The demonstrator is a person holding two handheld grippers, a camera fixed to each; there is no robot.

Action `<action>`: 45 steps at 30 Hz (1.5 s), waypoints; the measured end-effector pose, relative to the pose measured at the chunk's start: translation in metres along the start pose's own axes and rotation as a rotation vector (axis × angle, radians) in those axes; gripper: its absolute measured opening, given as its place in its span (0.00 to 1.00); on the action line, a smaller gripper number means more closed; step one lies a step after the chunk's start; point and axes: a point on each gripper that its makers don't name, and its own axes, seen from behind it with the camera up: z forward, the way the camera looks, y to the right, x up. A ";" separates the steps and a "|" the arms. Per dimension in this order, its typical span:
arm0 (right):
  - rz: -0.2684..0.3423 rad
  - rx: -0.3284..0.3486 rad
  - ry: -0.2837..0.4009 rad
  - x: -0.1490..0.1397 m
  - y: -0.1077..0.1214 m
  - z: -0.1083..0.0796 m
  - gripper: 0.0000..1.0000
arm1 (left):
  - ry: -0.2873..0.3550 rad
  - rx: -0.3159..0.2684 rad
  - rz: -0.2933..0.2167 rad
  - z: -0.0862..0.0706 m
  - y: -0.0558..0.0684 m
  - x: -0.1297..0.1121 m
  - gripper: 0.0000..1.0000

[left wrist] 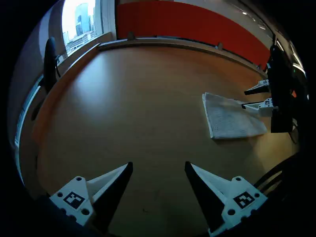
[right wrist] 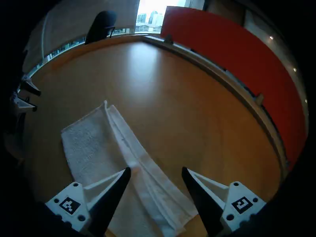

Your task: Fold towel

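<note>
A white towel (left wrist: 233, 117) lies folded flat on the wooden table (left wrist: 150, 102), at the right in the left gripper view. My left gripper (left wrist: 158, 166) hangs open over bare wood, well to the left of the towel. In the right gripper view the towel (right wrist: 94, 146) stretches from the middle left down under my right gripper (right wrist: 155, 172), whose fingers stand open above the towel's hemmed edge with nothing between them. The right gripper (left wrist: 249, 98) also shows in the left gripper view, at the towel's right end. The left gripper's fingertips (right wrist: 33, 91) show at the far left of the right gripper view.
An orange wall panel (left wrist: 189, 23) runs along the table's far side behind a raised rail (left wrist: 170, 41). A dark office chair (left wrist: 50, 63) stands by the window (left wrist: 81, 23). Cables (left wrist: 272, 177) lie at the table's near right edge.
</note>
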 end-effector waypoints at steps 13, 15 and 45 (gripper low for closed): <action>-0.004 -0.028 0.007 0.008 0.014 -0.001 1.00 | 0.000 0.004 -0.002 -0.004 -0.001 -0.003 0.97; -0.005 -0.024 0.010 0.009 0.013 -0.003 1.00 | 0.002 0.004 -0.002 -0.005 -0.001 -0.003 0.97; 0.061 -0.041 0.010 -0.033 0.007 -0.052 1.00 | 0.019 -0.008 0.012 -0.013 0.006 -0.003 0.98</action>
